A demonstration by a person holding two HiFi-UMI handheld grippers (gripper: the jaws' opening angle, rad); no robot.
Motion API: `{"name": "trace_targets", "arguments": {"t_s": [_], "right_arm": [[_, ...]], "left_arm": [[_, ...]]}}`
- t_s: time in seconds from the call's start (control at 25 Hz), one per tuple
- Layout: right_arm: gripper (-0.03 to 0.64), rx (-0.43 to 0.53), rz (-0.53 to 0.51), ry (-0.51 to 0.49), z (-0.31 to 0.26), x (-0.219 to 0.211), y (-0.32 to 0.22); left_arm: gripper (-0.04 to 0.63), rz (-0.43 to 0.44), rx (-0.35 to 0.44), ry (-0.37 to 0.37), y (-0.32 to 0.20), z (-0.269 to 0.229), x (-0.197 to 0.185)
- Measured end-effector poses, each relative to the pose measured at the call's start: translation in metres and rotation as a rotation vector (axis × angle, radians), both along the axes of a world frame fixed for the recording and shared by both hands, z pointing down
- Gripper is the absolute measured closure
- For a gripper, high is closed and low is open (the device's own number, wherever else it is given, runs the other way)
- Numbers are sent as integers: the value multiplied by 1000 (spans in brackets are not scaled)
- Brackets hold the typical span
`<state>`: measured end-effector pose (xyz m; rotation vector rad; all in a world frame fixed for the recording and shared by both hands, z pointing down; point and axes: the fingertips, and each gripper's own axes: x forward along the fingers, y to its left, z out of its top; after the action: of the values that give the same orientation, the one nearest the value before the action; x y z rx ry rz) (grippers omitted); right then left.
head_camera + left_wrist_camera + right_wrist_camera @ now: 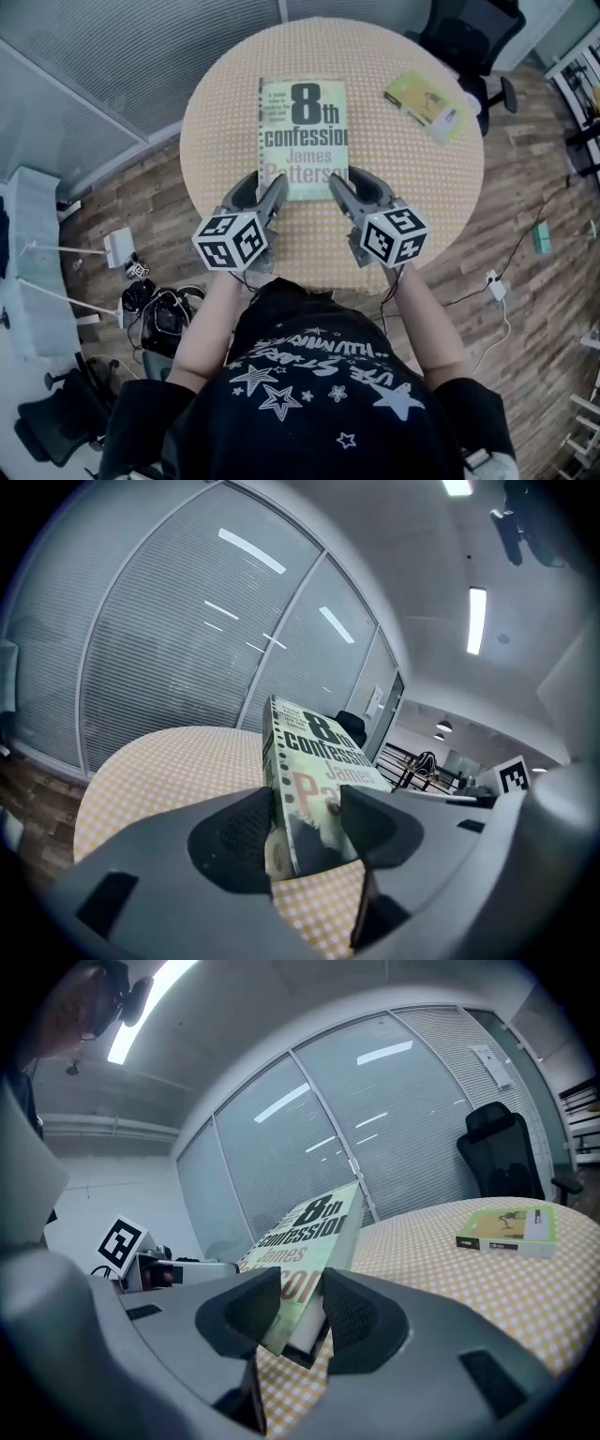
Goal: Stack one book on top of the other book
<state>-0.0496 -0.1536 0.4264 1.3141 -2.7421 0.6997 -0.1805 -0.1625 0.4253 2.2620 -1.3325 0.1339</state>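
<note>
Left gripper [267, 192] jaws clamped on near-left corner of large book [303, 131]; right gripper [345, 192] jaws clamped on its near-right corner. Book sits mid-tabletop [216, 112]. Lift both corners evenly (heavy, may sag), carry right, and square it over small green book [427, 105].

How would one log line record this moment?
left gripper: shut on big book | right gripper: shut on big book | green book: on table, untouched | stack: not done
</note>
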Motion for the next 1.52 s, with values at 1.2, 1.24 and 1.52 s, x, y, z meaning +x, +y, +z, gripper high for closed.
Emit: {"name": "trace_targets", "arguments": {"t_s": [1.2, 1.24, 1.52], "right_arm": [[471, -17, -80, 13, 11, 82, -26], [471, -18, -99, 9, 12, 94, -27], [471, -13, -210, -14, 13, 161, -24]], "left_arm": [[362, -142, -12, 43, -10, 14, 81], [362, -164, -9, 40, -9, 15, 93], [362, -284, 2, 37, 10, 15, 161]]}}
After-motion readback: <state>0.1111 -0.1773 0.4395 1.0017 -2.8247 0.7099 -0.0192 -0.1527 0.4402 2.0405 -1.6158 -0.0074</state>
